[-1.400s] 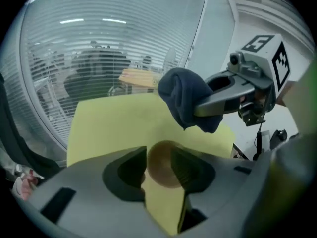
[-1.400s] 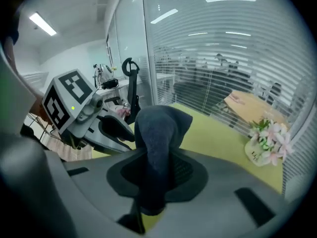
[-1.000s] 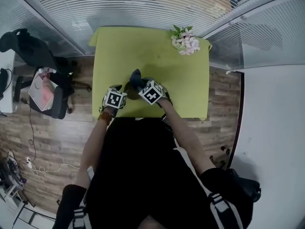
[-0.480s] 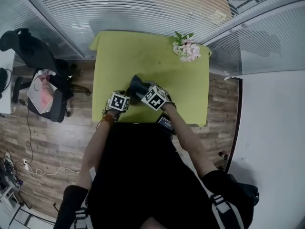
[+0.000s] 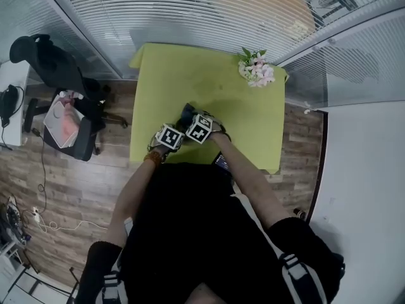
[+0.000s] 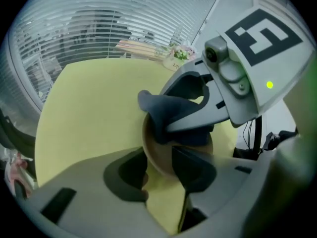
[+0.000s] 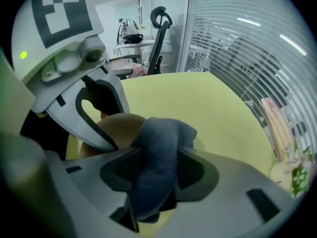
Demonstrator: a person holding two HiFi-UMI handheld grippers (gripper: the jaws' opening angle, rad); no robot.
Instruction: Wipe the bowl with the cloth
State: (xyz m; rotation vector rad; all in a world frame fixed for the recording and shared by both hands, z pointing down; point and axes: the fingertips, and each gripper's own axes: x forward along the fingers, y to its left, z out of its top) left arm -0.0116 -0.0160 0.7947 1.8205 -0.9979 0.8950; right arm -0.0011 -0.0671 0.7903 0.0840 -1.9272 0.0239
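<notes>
The person is working at the near edge of the green table, with both tools crowded together over one small spot. The left gripper is holding the brown bowl by its near rim. One jaw is sitting against the outside wall and the other is reaching over into the hollow, so as far as I can see the jaws are clamped on the rim. I take it this hand is acting as the anchor, keeping the bowl from skating across the smooth tabletop while the other hand rubs.

The right gripper is carrying the dark blue cloth. Its jaws have just been closing, and the cloth is bunched between them, filling the gap and touching both pads. The free end is spilling forward past the tips and lying in the bowl, which is how a wiping pad ought to sit. That gripper is pointing steeply down into the hollow.

The bowl itself is sitting on the table right in front of the person, almost hidden from above by the two marker cubes. The bunch of flowers is lying at the far corner, well apart. The wipe looks to be just getting under way.
</notes>
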